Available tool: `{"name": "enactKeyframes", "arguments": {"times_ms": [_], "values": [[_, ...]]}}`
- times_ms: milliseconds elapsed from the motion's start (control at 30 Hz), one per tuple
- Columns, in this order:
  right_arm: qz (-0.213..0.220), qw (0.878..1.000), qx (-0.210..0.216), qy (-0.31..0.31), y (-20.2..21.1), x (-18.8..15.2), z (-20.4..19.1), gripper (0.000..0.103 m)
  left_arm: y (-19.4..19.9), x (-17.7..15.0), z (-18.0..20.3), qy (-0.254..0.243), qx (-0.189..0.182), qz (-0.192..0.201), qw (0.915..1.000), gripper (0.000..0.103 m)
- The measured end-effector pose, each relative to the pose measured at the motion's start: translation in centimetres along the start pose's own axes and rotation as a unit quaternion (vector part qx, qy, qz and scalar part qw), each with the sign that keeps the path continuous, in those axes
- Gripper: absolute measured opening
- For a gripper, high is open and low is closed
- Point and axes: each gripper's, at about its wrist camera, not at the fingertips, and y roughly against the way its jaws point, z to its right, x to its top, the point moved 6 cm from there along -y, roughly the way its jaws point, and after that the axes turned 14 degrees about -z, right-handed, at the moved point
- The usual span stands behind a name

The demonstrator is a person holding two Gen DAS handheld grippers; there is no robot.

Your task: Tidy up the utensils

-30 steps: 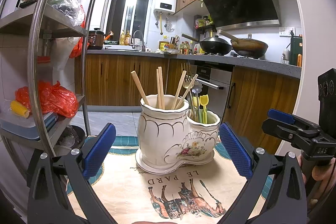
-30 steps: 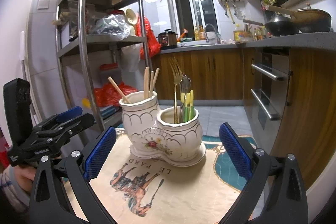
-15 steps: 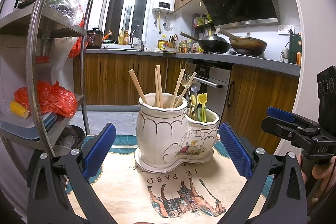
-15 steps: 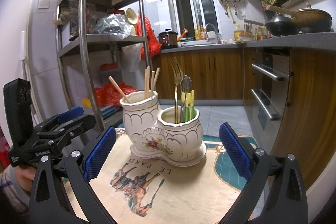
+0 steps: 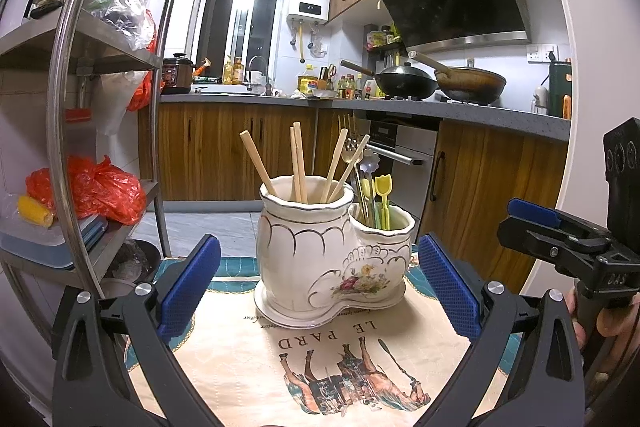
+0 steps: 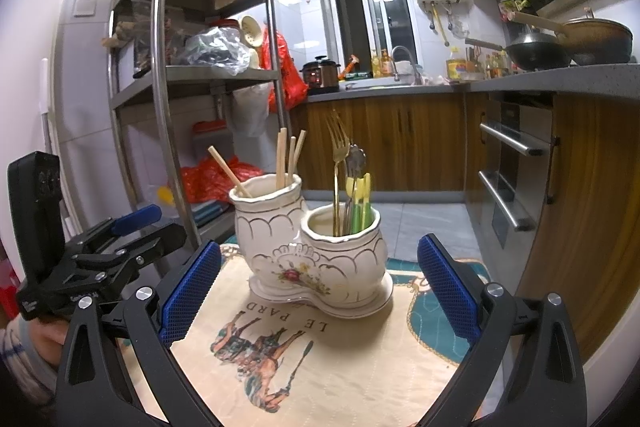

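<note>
Kitchen cabinets back a beige horse-print tablecloth [image 5: 248,339] bearing a white two-pot ceramic holder [image 5: 320,259]: wooden chopsticks [image 5: 298,163] in one pot, gold fork [image 6: 338,163] in the other. Left gripper [image 5: 318,291] and right gripper [image 6: 318,291] gape, empty, before it.

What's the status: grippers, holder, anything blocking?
Left hand-held gripper open, empty; right hand-held gripper open, empty. Ceramic holder upright on mat, chopsticks and cutlery inside. Nothing blocking.

You have the two-pot holder [image 5: 332,259] on the mat [image 5: 256,355], chopsticks [image 5: 298,163] in its left pot, forks [image 6: 337,163] in its right.
</note>
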Motion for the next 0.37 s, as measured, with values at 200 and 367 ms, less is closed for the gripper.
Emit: {"name": "enactKeyframes", "arguments": {"times_ms": [200,367], "values": [[0.0,1.0,0.0,0.0,0.0,0.0,0.0,0.098,-0.07,-0.11,-0.33,0.004,-0.001,-0.003,1.0,0.098],[0.0,1.0,0.0,0.0,-0.01,0.0,0.02,0.098,-0.07,-0.15,-0.58,0.004,-0.001,-0.005,1.0,0.098]]}}
